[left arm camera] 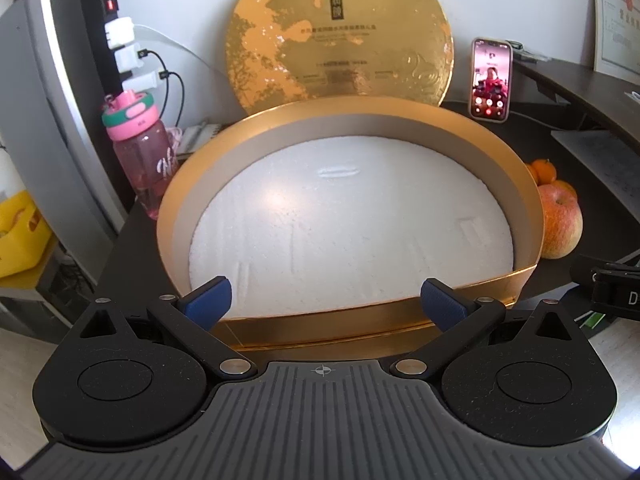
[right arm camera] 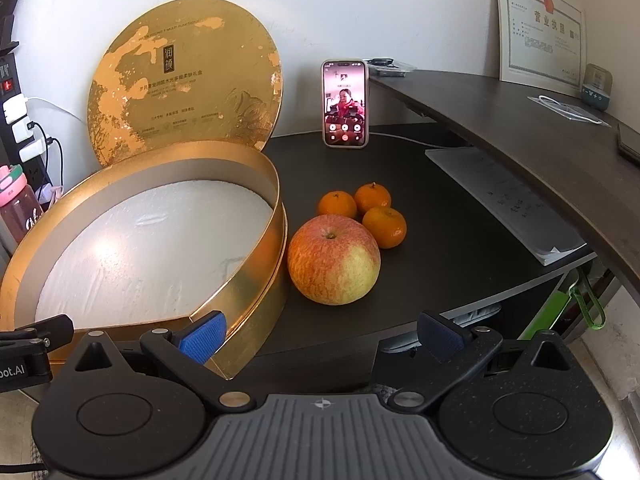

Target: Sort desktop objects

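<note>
You are holding both grippers — left gripper point(left arm camera: 324, 300), right gripper point(right arm camera: 320, 334) — with fingers spread, pinching nothing. The apple point(right arm camera: 333, 259) is sitting beside the gold box point(right arm camera: 256, 276), perhaps touching — it may roll if nudged.

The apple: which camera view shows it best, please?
The right wrist view: the apple is whole and unobstructed on the dark table, beside three oranges. In the left wrist view the gold box hides its left part near the frame's right side.
</note>
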`<control>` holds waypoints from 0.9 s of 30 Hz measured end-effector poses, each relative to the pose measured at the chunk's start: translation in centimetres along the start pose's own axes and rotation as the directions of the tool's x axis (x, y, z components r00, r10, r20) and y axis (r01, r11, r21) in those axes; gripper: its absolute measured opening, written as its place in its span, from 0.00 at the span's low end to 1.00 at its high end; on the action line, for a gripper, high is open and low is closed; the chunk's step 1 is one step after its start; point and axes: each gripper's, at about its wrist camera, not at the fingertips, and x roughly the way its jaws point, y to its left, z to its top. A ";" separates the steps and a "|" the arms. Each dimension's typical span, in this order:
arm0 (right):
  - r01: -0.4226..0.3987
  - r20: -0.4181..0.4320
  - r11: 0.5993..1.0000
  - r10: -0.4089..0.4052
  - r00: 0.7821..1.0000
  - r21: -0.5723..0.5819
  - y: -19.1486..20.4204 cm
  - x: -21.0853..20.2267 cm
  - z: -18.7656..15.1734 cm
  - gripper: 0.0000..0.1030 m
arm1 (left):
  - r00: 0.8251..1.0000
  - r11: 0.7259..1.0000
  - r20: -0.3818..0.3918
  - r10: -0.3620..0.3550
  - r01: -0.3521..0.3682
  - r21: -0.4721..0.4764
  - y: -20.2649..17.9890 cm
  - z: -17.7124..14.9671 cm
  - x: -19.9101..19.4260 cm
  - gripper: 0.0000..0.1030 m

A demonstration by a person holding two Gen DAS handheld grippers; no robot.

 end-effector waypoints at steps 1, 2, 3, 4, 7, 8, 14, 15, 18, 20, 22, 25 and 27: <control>0.001 0.000 1.000 -0.001 1.000 0.000 -0.1 -0.1 0.0 1.00 | 1.000 1.000 0.000 0.001 -0.001 0.000 -0.1 0.0 0.0 1.00; 0.001 0.000 1.000 -0.001 1.000 -0.001 -0.2 -0.2 0.0 1.00 | 1.000 1.000 -0.001 0.002 -0.002 0.000 -0.1 0.0 0.0 1.00; 0.002 0.000 1.000 -0.002 1.000 -0.001 -0.3 -0.3 0.0 1.00 | 1.000 1.000 -0.001 0.003 -0.003 -0.001 -0.2 -0.1 0.1 1.00; 0.007 -0.018 1.000 -0.007 1.000 -0.008 0.0 0.0 0.0 1.00 | 1.000 1.000 -0.001 0.004 -0.004 -0.001 -0.3 -0.1 0.1 1.00; 0.000 -0.022 1.000 0.000 1.000 -0.003 0.1 0.0 0.0 1.00 | 1.000 1.000 -0.002 0.006 -0.006 -0.001 -0.5 -0.1 0.2 1.00; 0.001 -0.021 1.000 -0.001 1.000 -0.002 0.1 0.0 0.0 1.00 | 1.000 1.000 -0.002 0.007 -0.007 -0.001 -0.6 -0.1 0.2 1.00; -0.010 -0.023 1.000 0.009 1.000 -0.005 0.1 0.4 -0.1 1.00 | 1.000 1.000 -0.012 -0.001 0.001 -0.003 0.1 0.1 0.2 1.00; -0.009 -0.024 1.000 0.009 1.000 -0.005 0.2 0.4 -0.1 1.00 | 1.000 1.000 -0.013 -0.001 0.001 -0.003 0.1 0.0 0.2 1.00; -0.009 -0.023 1.000 0.009 1.000 -0.005 0.2 0.4 -0.1 1.00 | 1.000 1.000 -0.014 -0.002 0.001 -0.005 0.1 0.0 0.3 1.00; -0.010 -0.022 1.000 0.009 1.000 -0.005 0.3 0.4 0.0 1.00 | 1.000 1.000 -0.014 -0.001 0.001 -0.006 0.1 0.0 0.2 1.00; -0.010 -0.022 1.000 0.009 1.000 -0.006 0.3 0.3 0.0 1.00 | 1.000 1.000 -0.014 -0.001 0.001 -0.006 0.1 0.0 0.2 1.00; -0.011 -0.025 1.000 0.011 1.000 -0.007 0.3 0.4 0.0 1.00 | 1.000 1.000 -0.014 -0.002 0.002 -0.005 0.1 0.1 0.2 1.00; -0.011 -0.024 1.000 0.011 1.000 -0.007 0.3 0.4 0.0 1.00 | 1.000 1.000 -0.014 -0.003 0.003 -0.005 0.1 0.1 0.2 1.00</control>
